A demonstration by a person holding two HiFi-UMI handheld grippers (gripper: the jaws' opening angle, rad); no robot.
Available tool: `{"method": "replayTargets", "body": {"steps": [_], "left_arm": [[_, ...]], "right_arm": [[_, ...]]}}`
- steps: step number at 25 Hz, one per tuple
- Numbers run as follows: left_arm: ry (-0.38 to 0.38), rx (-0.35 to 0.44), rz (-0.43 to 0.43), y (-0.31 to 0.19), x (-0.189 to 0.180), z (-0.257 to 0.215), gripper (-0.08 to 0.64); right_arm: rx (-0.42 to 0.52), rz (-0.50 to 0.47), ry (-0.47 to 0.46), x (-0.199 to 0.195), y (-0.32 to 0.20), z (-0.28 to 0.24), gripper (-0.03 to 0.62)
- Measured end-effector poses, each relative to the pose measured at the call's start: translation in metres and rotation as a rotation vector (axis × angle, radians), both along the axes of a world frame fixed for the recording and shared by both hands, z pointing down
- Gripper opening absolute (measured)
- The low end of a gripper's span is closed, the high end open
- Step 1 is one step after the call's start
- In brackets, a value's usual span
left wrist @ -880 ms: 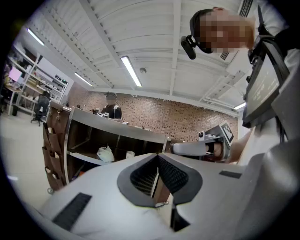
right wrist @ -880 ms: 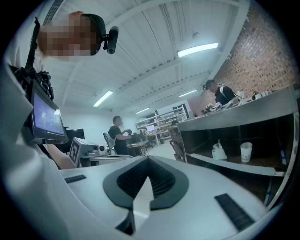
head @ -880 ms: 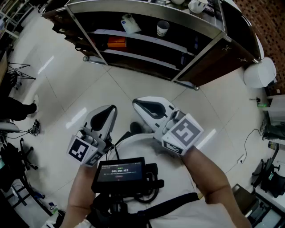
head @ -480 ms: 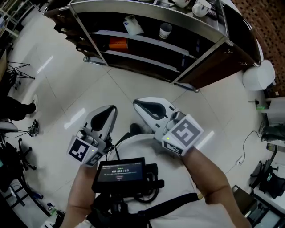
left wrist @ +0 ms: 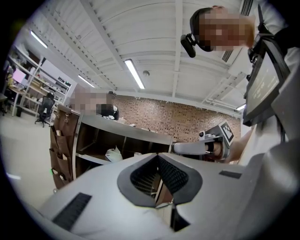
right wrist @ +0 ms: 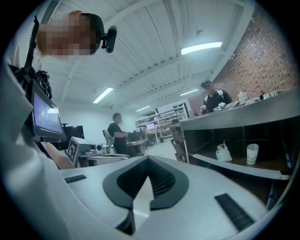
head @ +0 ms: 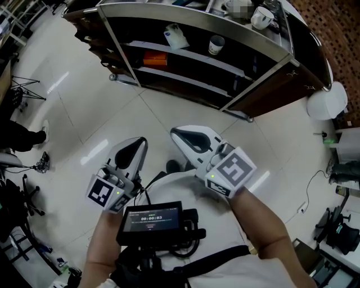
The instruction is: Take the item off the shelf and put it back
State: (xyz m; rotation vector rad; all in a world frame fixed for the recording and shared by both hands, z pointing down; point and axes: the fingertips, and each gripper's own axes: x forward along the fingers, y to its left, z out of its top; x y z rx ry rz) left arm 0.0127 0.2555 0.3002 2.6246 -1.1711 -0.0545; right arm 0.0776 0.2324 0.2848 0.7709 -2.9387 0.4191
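Observation:
A dark shelf unit (head: 236, 42) with a metal frame stands across the floor ahead of me. On its upper shelf lie a white bag (head: 176, 36) and a paper cup (head: 215, 44); an orange item (head: 155, 58) sits one shelf lower. The right gripper view shows the same bag (right wrist: 222, 153) and cup (right wrist: 252, 153). My left gripper (head: 139, 142) and right gripper (head: 175, 133) are held level in front of my chest, well short of the shelf. Both are shut and hold nothing. The left gripper view shows the bag (left wrist: 114, 153) and the right gripper (left wrist: 187, 148).
White mugs (head: 261, 17) stand on the shelf's top. A white rounded object (head: 328, 100) is on the floor at the right, a tripod (head: 22, 90) at the left. One person (right wrist: 213, 99) stands behind the counter, another (right wrist: 117, 131) further back.
In the head view the shelf unit has slid slightly down and to the right. Both grippers keep their places and stay shut.

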Motion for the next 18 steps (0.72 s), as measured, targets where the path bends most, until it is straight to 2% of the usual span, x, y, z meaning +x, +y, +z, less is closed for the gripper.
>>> {"method": "replayTargets", "body": {"steps": [5, 13, 18], "left_arm": [[-0.059, -0.033, -0.053, -0.009, -0.024, 0.015, 0.012], [-0.068, -0.066, -0.095, -0.032, -0.038, 0.029, 0.011], [-0.080, -0.091, -0.092, -0.070, -0.037, 0.037, 0.011]], "right_arm": [[0.003, 0.002, 0.002, -0.008, -0.012, 0.003, 0.008], [-0.017, -0.021, 0.029, -0.022, -0.039, 0.027, 0.009], [-0.058, -0.016, 0.031, -0.023, -0.079, 0.049, 0.011]]}}
